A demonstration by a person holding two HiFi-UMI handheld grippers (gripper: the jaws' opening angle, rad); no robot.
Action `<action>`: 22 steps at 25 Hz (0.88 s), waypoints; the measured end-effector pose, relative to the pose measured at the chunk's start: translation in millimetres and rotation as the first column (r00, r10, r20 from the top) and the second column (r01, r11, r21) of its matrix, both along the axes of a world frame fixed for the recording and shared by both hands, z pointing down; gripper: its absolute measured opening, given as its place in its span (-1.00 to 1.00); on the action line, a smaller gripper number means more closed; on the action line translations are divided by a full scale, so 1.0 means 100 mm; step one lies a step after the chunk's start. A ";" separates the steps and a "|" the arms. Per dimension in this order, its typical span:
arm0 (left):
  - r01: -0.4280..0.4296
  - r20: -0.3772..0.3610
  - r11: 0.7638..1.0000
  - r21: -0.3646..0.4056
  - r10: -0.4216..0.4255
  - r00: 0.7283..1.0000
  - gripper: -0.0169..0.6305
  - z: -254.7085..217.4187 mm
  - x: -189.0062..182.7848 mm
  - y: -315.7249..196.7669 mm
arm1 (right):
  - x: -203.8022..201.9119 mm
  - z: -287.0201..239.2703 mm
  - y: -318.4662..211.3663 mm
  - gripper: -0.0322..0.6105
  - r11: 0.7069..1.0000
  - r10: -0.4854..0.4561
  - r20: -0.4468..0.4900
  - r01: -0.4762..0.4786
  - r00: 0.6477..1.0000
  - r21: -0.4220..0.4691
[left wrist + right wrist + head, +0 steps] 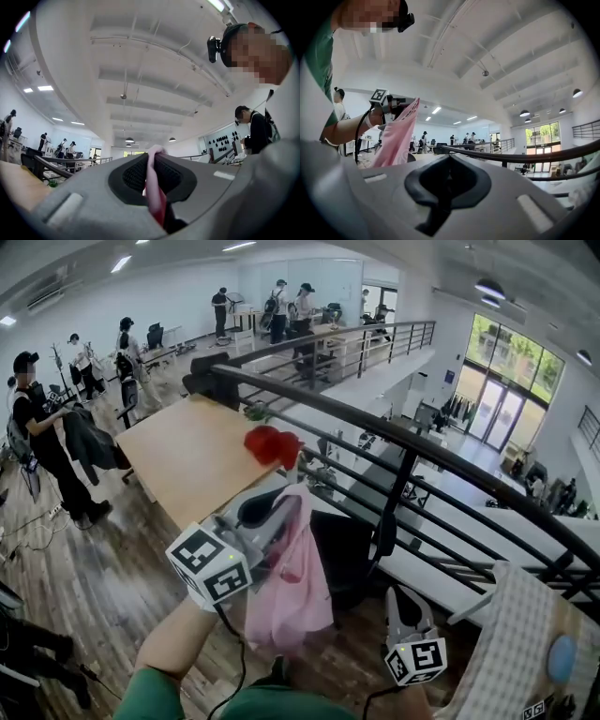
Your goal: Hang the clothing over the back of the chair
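left gripper (pixel 279 504) pinches the pink clothing (pixel 291 587) tight and holds it up, just in front of the dark chair (pixel 349 554). right gripper (pixel 402 598) is closed with nothing in it. looks like the carrying step. next, lift the cloth over the chair back and let go.

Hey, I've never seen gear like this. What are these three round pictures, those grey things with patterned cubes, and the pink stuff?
A person carries two hand-held two-jaw grippers; the cubes are part of them. One picture comes from a head camera looking down; the others come from cameras riding on each gripper. The left gripper is clamped on a pink garment that hangs from it. The right gripper is shut and empty. Ahead stands a wooden table with something red at its edge.
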State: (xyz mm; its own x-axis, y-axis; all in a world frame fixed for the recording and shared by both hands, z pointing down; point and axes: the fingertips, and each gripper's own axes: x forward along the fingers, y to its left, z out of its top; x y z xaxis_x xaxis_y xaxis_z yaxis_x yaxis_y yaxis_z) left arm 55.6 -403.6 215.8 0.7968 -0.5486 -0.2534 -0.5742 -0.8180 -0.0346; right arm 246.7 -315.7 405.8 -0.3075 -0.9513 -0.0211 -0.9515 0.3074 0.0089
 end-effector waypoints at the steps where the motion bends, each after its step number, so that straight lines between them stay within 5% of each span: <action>1: -0.023 -0.008 1.000 0.005 0.023 1.000 -0.86 -0.02 0.04 -0.14 | 0.07 0.01 -0.08 -0.89 0.999 0.033 0.002 -0.033 0.999 -0.001; 10: -0.131 -0.010 0.990 0.043 0.132 0.991 -0.85 -0.04 0.12 -1.34 | 0.16 -0.02 -0.93 -0.89 0.983 0.184 0.005 -0.184 0.983 0.022; 17: -0.209 0.226 0.965 -0.158 0.241 0.944 -0.78 1.05 0.24 -2.21 | 0.23 0.06 -1.21 -0.89 0.955 0.297 -0.003 -0.297 0.955 0.007; 20: -0.251 0.296 0.933 -0.257 0.324 0.899 -0.31 1.59 0.22 -2.41 | 0.26 0.15 -1.30 -0.89 0.937 0.348 -0.011 -0.348 0.937 -0.020; 22: -0.278 0.314 0.906 -0.319 0.378 0.871 -0.16 1.90 0.18 -2.47 | 0.27 0.20 -1.35 -0.89 0.928 0.371 -0.024 -0.372 0.928 -0.041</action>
State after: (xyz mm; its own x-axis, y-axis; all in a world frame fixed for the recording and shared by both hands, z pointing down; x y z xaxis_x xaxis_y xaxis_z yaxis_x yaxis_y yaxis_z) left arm 73.8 -650.6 405.4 0.9492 -0.2442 0.1984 -0.2587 -0.9647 0.0502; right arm 273.2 -450.8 425.8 0.0678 -0.9974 0.0256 -0.9975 -0.0673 0.0195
